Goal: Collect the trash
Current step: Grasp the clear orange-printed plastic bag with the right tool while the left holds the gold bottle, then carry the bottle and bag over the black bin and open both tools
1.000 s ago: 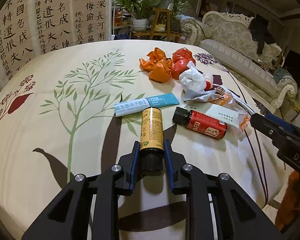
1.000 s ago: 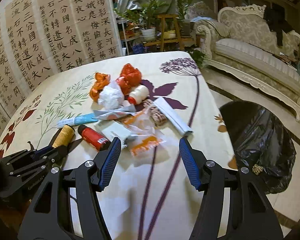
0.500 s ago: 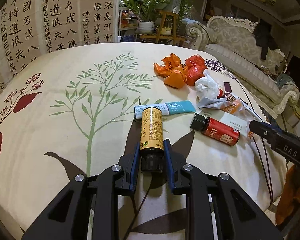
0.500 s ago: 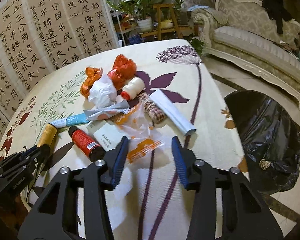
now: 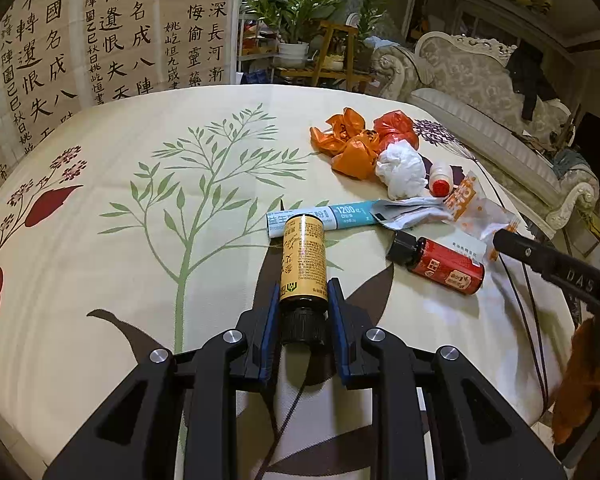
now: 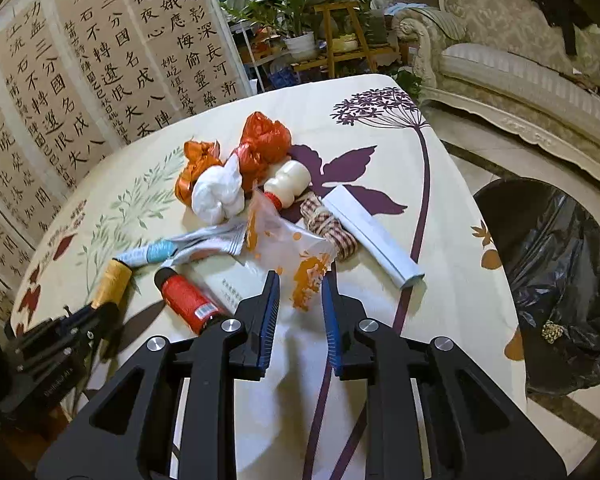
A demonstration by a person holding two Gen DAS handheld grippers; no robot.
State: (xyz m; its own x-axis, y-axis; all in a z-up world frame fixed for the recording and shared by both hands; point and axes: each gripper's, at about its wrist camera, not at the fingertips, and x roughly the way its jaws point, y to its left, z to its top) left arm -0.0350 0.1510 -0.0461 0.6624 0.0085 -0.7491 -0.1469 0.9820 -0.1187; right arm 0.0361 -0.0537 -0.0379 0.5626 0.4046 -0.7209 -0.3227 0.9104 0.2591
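Observation:
My left gripper (image 5: 303,296) is shut on the black-capped end of a yellow bottle (image 5: 303,258), which points away over the flowered tablecloth (image 5: 140,280). In the right wrist view, my right gripper (image 6: 300,280) hovers over a clear wrapper with orange print (image 6: 296,252). Its jaws are closing, with the wrapper's near end between them and a gap still showing at the left pad. A red bottle (image 6: 184,296) lies just left of that gripper. The black trash bag (image 6: 560,280) stands open on the floor to the right of the table.
More trash lies on the table: orange bags (image 5: 348,144), a white crumpled bag (image 5: 400,172), a blue-white tube (image 5: 320,218), a small white bottle (image 6: 290,180), a rope bundle (image 6: 328,224) and a flat white box (image 6: 372,236). A sofa (image 6: 520,64) stands behind.
The right jaws have narrowed steadily and the gripper has edged forward onto the orange-printed wrapper. The left gripper has kept its grip on the yellow bottle.

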